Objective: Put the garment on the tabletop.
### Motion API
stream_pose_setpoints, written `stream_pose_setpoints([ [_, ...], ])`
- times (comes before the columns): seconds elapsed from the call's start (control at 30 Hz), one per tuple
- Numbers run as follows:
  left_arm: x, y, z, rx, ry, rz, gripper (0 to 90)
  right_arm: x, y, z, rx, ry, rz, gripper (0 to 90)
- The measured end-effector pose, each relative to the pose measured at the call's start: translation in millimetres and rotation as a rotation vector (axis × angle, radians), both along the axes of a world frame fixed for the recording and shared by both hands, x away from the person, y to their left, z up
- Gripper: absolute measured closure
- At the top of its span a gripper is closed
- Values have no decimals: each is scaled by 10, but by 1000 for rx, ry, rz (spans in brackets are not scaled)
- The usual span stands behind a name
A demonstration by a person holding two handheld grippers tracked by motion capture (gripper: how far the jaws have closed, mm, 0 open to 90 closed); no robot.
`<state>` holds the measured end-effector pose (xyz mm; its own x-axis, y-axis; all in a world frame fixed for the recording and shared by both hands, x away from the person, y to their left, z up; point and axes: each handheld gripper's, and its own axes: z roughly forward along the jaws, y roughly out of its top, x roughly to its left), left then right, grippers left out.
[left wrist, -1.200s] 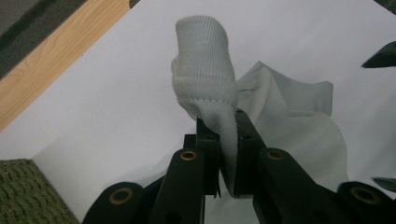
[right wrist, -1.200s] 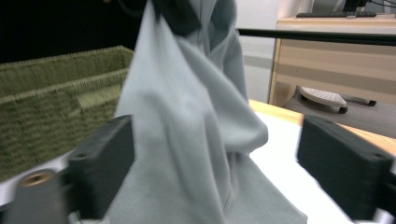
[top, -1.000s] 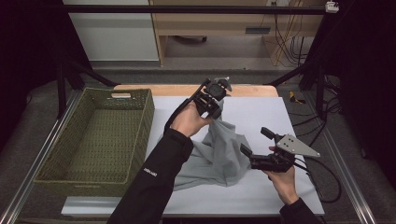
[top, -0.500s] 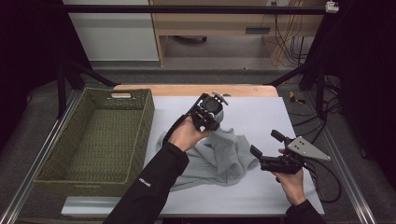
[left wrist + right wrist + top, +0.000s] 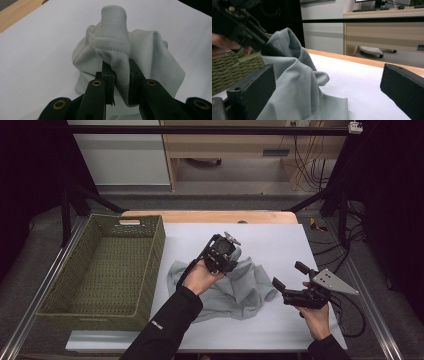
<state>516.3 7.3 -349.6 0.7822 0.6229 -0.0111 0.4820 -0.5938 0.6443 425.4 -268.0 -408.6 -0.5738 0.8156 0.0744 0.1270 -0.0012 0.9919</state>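
The grey garment (image 5: 235, 290) lay crumpled on the white sheet (image 5: 280, 245) that covered the table, roughly midway between its left and right edges and closer to the near edge than the far one. One part of it was drawn up off the sheet toward the left gripper (image 5: 226, 262).

In the left gripper view, the left gripper (image 5: 119, 75) had a ribbed cuff or hem of the garment (image 5: 117, 47) between its two black jaws. The fabric filled the gap between them and both pads touched it, so the fingers were pinching the cloth. The jaws had just been opening slightly, with the fabric between them. The rest of the garment hung and pooled on the sheet beyond the jaws.

The right gripper (image 5: 290, 277) was held just beside the garment's right edge, near the sheet's right side. In the right gripper view its jaws stood spread wide apart, with nothing pressed between them. The garment (image 5: 297, 82) lay ahead of the left-hand jaw, not gripped.

A green woven basket (image 5: 150, 265) stood at the left edge of the table, just beside the sheet and apart from the garment.
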Motion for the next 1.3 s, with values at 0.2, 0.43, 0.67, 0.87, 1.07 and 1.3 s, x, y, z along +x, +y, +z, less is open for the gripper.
stream_pose_setpoints([
  [0.2,33,-8,-14,-23,3,2,661,-10,-12,6,22,14,0,5],
  [0.43,-24,68,175,-145,-96,25,302,-5,-32,16,21,6,0,5],
  [0.67,-96,204,279,-194,-159,49,154,-9,-33,21,30,13,1,5],
  [0.87,-211,354,271,-248,-217,61,90,-3,-30,28,28,18,-6,4],
  [1.07,-331,509,194,-329,-243,56,83,8,-33,17,6,9,-6,4],
  [1.3,-491,713,39,-415,-282,51,79,5,-26,13,6,28,-11,4],
])
